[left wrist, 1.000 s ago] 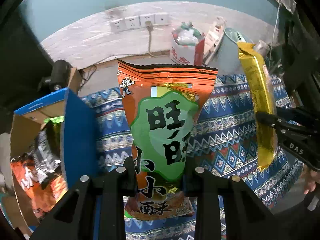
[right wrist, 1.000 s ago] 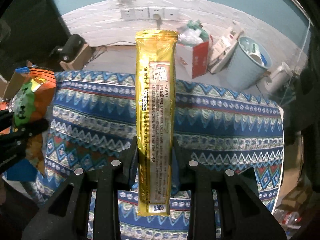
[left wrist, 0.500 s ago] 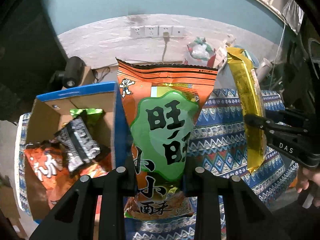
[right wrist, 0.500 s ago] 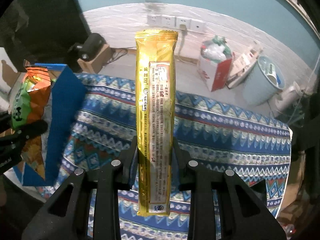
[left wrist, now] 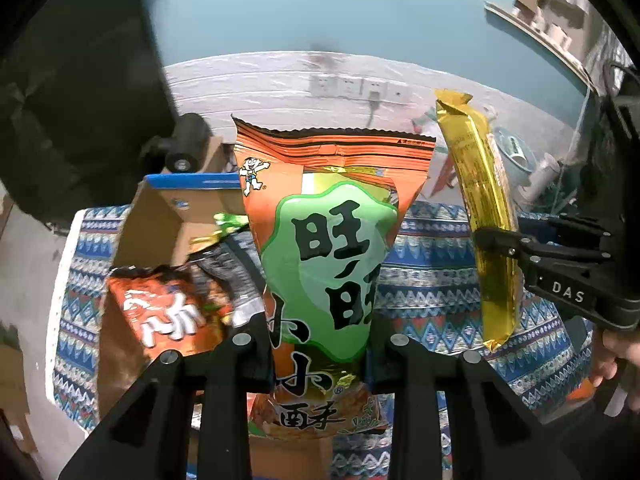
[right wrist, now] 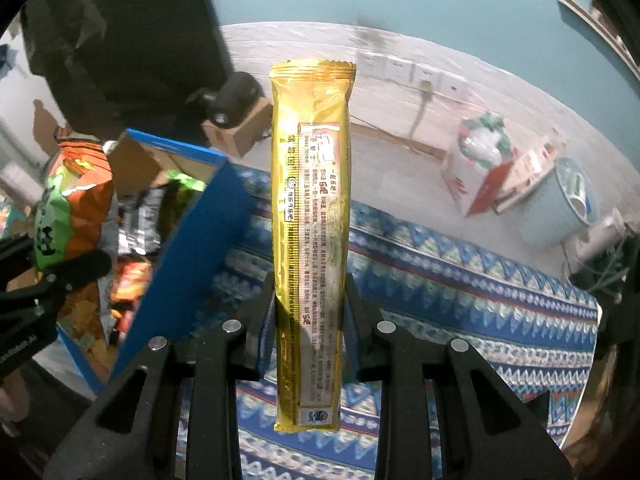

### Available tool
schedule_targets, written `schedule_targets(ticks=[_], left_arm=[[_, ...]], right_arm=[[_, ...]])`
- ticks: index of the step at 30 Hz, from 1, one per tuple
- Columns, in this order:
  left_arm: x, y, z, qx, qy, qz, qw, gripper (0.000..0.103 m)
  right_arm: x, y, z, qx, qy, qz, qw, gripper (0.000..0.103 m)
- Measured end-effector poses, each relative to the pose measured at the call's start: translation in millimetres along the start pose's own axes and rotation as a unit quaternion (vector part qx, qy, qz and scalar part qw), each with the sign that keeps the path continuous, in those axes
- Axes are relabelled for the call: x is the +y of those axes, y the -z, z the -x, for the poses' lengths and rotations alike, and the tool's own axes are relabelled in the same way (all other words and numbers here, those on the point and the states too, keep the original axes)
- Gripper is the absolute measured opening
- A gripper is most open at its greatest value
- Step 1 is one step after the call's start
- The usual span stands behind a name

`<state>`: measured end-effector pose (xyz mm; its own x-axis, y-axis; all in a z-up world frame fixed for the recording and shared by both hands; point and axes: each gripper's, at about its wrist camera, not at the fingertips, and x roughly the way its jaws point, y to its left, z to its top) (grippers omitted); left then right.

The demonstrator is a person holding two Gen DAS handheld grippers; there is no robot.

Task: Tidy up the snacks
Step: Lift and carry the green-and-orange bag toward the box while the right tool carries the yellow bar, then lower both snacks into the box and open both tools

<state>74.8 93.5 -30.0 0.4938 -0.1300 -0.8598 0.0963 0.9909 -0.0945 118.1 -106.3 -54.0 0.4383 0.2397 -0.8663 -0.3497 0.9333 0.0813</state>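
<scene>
Snacks in transit: left gripper (left wrist: 320, 354) clamps orange-green Wangwang bag (left wrist: 324, 264), right gripper (right wrist: 308, 312) pinches gold wafer pack (right wrist: 310, 240). Blue cardboard box (left wrist: 160, 216), at 9 o'clock a second ago, now sits 10 o'clock beneath bag; drop-off looks imminent.

Left gripper (left wrist: 320, 354) clamps orange-and-green snack bag (left wrist: 328, 264) low down, bag upright between jaws. Behind bag, to left: open cardboard box (left wrist: 160, 216) with blue rim, holding orange packet (left wrist: 164, 312), grey-black packet (left wrist: 228, 268), green wrapper tip (left wrist: 228, 220). Box sits on patterned blue cloth (left wrist: 436, 280). At right, right gripper (left wrist: 496, 252) pinches long gold packet (left wrist: 484, 208), tilted slightly, above cloth. Hand (left wrist: 616, 360) at right edge. Wall sockets (left wrist: 360, 87) behind.
</scene>
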Motion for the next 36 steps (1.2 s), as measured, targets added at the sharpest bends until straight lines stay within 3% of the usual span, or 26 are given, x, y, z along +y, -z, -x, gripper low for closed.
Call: schedule_targets(ticks=[15,33,36], left_arm=[[80,23,12,-0.003,-0.032,0.064,0.9974,0.030],[128,44,3,0.010,-0.065,0.107,0.9921,0.031],[133,46,0,0.016,-0.069,0.114,0.9910,0.045]], right_arm=[[92,-30,-6,-0.002,-0.041,0.054,0.998,0.027],[169,-39,-43,0.034,-0.088,0.079,0.992,0.027],[176,-38,-51,0.046,-0.098,0.081,0.991,0.029]])
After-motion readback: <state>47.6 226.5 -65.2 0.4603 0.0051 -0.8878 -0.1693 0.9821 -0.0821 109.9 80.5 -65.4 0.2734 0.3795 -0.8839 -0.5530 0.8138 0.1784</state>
